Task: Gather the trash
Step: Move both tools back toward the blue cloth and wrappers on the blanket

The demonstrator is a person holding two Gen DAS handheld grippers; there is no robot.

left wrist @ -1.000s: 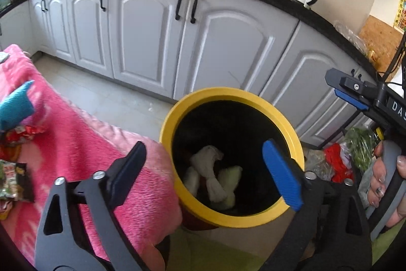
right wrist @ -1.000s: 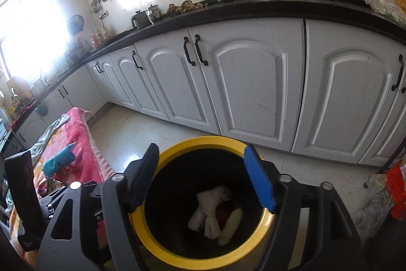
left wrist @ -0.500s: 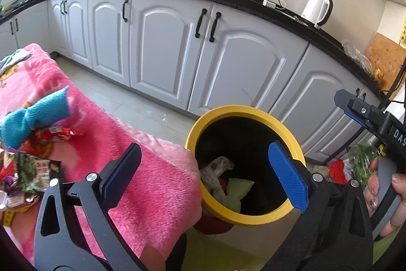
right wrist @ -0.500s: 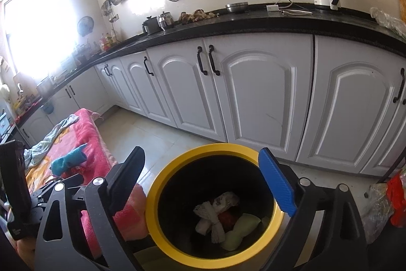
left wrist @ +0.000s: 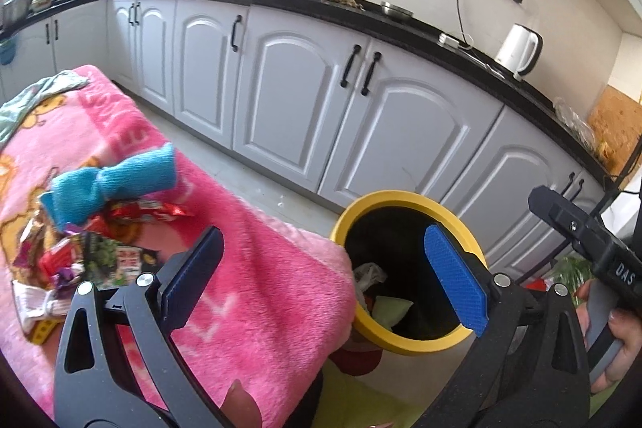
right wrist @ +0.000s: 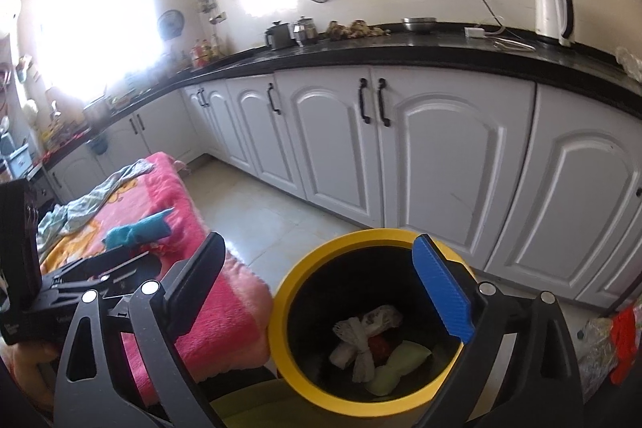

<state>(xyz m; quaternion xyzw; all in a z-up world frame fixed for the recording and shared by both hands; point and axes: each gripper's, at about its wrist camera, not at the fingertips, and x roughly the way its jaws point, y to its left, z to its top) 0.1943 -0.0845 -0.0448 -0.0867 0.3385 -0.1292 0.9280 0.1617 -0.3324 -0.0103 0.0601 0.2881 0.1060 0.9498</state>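
A yellow-rimmed bin stands on the floor beside a table under a pink blanket. White and pale green trash lies inside it. Wrappers and a blue rolled cloth lie on the blanket. My left gripper is open and empty above the blanket's edge by the bin. My right gripper is open and empty above the bin; it also shows at the right of the left wrist view.
White kitchen cabinets under a black counter run behind the bin. A white kettle stands on the counter. Bags of red and green items lie on the floor to the right. A grey cloth lies on the blanket.
Both grippers have risen and drawn back from the bin. The left one has swung left, bringing the wrappers and blue cloth into view. Both stay open.
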